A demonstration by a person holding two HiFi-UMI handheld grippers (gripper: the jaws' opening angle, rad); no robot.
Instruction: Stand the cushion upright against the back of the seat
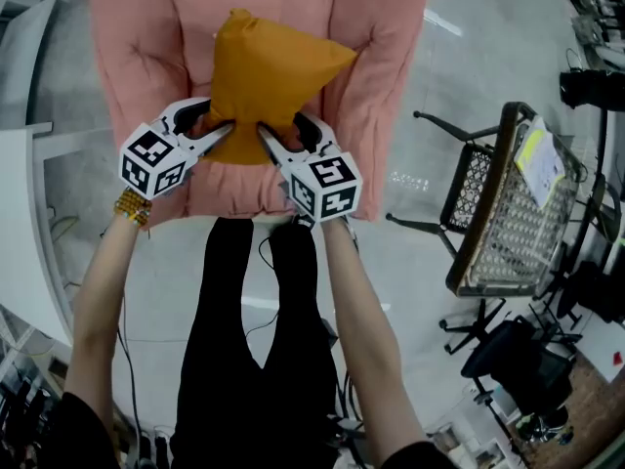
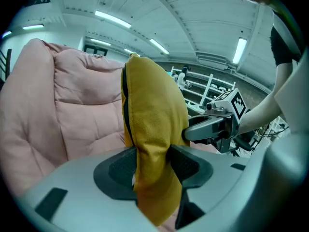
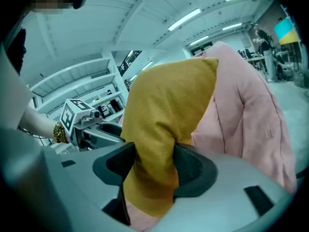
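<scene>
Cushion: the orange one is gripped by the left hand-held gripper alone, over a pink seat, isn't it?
Not alone. The orange cushion is gripped by both: the left hand-held gripper and the right hand-held gripper each pinch its lower edge. The head view shows both at once, and each gripper view shows its own jaws shut on the fabric. It is indeed over the pink seat.

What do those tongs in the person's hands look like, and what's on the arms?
The left tongs and right tongs are pale grey with black pads; each carries a white cube with black square markers. A beaded bracelet circles the left wrist.
</scene>
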